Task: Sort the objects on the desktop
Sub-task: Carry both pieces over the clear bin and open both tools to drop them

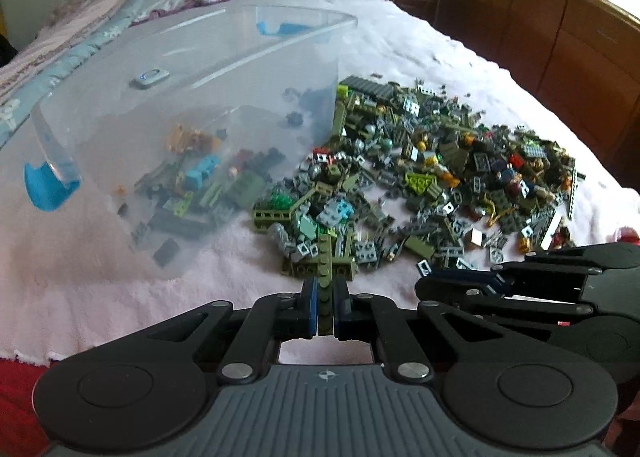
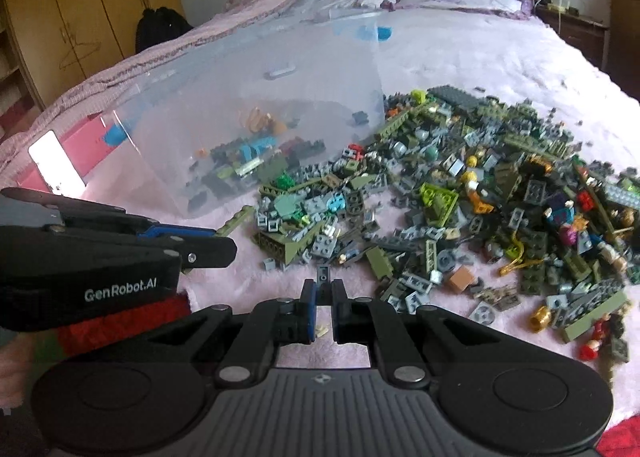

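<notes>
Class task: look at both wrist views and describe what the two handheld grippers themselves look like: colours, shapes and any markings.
Both match. The left gripper and right gripper are black, with jointed link arms, silver rivets, round side discs and a ribbed grey body bearing a small round emblem. The fingers carry blue pads. Seen from the right wrist, the left gripper has white "GenRobot.AI" lettering on its black side, with something red under it.

Left gripper [image 1: 325, 297] jaws clamp olive strip [image 1: 325, 277].
</notes>
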The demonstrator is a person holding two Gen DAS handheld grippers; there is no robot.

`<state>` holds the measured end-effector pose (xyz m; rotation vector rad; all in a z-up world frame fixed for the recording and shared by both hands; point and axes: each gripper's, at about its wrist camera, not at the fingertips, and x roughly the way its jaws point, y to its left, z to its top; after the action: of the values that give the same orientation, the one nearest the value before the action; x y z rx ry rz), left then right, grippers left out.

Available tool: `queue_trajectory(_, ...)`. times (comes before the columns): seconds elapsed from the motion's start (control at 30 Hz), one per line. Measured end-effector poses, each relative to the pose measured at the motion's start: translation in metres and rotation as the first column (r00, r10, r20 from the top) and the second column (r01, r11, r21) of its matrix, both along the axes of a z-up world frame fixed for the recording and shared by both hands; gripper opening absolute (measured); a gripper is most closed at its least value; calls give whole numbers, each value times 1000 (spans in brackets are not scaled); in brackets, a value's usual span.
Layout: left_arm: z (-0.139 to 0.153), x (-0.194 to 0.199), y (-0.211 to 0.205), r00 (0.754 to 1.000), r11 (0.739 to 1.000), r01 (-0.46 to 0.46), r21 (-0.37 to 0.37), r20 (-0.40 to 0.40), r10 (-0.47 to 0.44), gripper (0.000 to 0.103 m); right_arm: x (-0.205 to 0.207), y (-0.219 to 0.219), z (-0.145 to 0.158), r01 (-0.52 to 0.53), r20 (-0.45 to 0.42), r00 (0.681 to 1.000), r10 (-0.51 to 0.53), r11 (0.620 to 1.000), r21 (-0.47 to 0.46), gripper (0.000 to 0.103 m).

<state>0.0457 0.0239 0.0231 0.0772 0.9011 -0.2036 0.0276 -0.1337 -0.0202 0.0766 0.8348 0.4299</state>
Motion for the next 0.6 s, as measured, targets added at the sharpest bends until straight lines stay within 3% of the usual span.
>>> queue_trajectory(0.2,16,4,2,999,999,-45,2,12,45,9,3,-8,18,20,14,1000,-21,1000,11,8)
queue_trajectory(0.6,84,26,31,980,993,-109,-36,163,113,9,33,10,82,-52,161,985,53,999,-13,8)
